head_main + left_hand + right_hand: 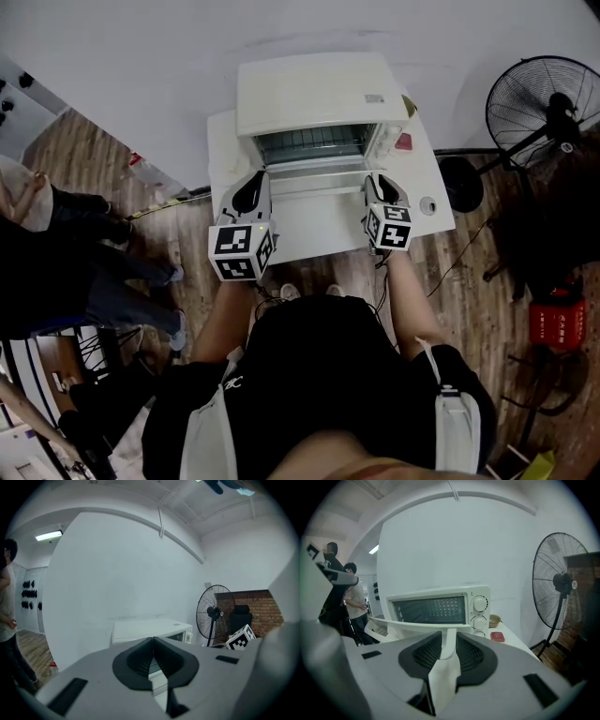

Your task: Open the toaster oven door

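A white toaster oven [309, 94] stands on a small white table [319, 234]. Its door [316, 178] hangs open toward me and the wire rack inside shows. In the right gripper view the oven [436, 606] faces me, and the white door handle [417, 623] runs across in front of it. My right gripper [447, 644] [380, 183] is shut on the handle near its right end, with a white handle post between the pads. My left gripper [251, 183] [153, 641] hovers at the door's left end, shut, with nothing held.
A black standing fan [548, 103] [562, 583] is on the right. A red item [403, 142] [497, 636] and a small bowl [493, 619] lie on the table beside the oven. A person [56, 253] stands at the left. A red canister [557, 323] sits on the floor.
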### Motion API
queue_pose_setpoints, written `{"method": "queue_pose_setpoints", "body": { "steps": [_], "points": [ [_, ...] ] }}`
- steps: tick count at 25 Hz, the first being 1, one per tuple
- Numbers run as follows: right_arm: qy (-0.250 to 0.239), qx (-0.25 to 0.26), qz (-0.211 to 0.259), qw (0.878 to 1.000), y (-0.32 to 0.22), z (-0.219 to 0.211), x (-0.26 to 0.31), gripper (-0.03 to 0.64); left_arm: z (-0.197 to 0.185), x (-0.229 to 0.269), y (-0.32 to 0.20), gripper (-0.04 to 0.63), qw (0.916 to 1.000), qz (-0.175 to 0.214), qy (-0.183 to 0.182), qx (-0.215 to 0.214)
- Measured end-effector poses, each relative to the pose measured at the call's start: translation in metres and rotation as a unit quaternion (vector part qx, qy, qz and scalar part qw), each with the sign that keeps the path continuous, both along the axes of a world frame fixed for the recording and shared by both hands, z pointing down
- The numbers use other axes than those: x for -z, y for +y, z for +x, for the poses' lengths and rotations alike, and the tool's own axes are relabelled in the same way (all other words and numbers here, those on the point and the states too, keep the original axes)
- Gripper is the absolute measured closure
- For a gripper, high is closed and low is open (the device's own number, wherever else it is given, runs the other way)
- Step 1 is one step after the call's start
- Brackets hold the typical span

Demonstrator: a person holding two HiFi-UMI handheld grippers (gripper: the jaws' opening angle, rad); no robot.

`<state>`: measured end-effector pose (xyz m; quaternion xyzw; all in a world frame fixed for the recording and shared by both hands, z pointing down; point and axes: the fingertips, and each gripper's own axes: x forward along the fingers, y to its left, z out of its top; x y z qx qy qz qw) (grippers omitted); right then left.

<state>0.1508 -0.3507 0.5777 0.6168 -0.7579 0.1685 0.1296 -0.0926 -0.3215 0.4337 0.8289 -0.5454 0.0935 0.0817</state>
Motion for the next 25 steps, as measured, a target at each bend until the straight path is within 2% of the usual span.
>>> {"method": "queue_pose_setpoints", "body": {
  "steps": [13,25],
  "points": [
    [0.019,-0.011,-0.012,1.0,0.024,0.002,-0.028,0.525,0.017,-0.009,-0.006,0.581,0.9997,-0.011,-0.011,-0.016],
    [0.032,-0.028,-0.061,0.997,0.051,0.003,-0.074,0.538,0.015,-0.013,-0.011,0.581,0.9996,-0.015,-0.01,-0.02]
  ]
}}
